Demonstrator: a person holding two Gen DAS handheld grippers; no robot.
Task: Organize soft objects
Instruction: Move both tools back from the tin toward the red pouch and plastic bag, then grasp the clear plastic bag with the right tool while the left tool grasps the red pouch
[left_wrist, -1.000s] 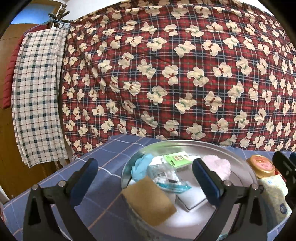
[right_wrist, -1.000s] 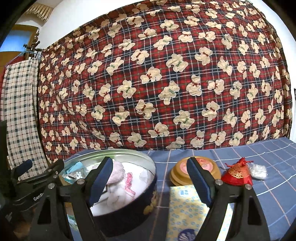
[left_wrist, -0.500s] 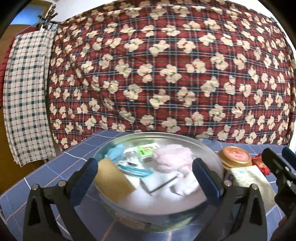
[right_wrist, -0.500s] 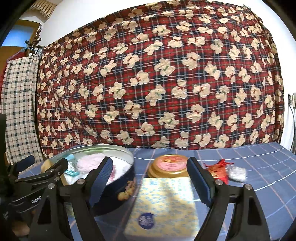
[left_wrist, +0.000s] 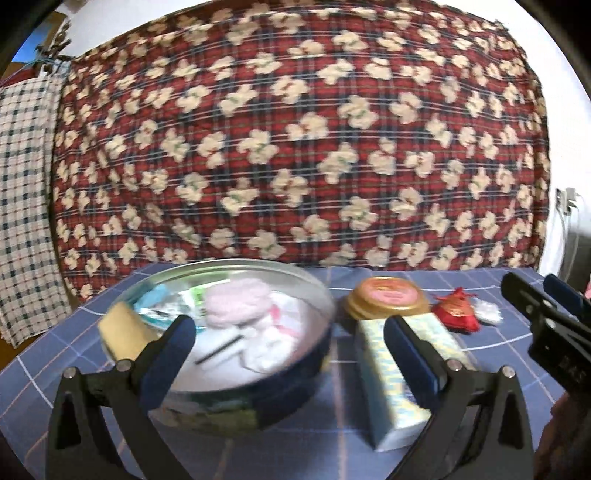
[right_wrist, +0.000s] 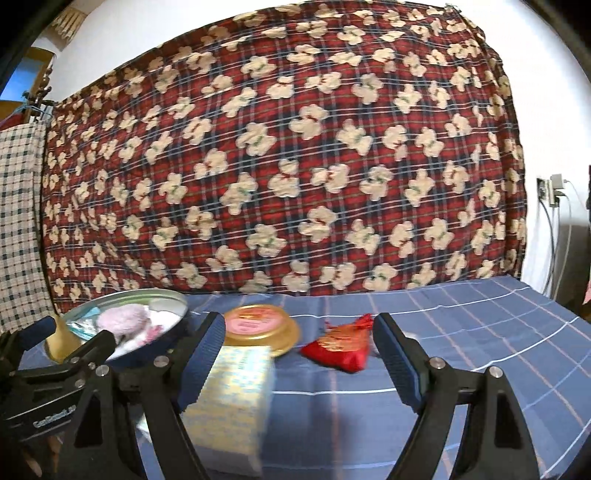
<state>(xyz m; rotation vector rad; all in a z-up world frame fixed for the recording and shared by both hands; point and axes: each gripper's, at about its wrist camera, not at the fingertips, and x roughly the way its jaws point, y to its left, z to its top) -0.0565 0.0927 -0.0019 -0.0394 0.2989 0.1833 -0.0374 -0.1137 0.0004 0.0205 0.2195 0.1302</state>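
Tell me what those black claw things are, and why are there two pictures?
They are two grabbing tools that a person holds, each with a camera looking along its fingers. One picture comes from the left gripper, the other from the right gripper. Both are open and hold nothing. On the blue checked cloth sit a round metal tin of soft things, a flat round gold lid, a yellow patterned tissue pack and a small red drawstring pouch.

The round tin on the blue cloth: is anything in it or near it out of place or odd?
One thing stands out. A tan sponge leans over the left rim of the round tin, half out rather than lying inside with the pink fluffy item. Nothing looks spilled or damaged, though the pictures are blurred.
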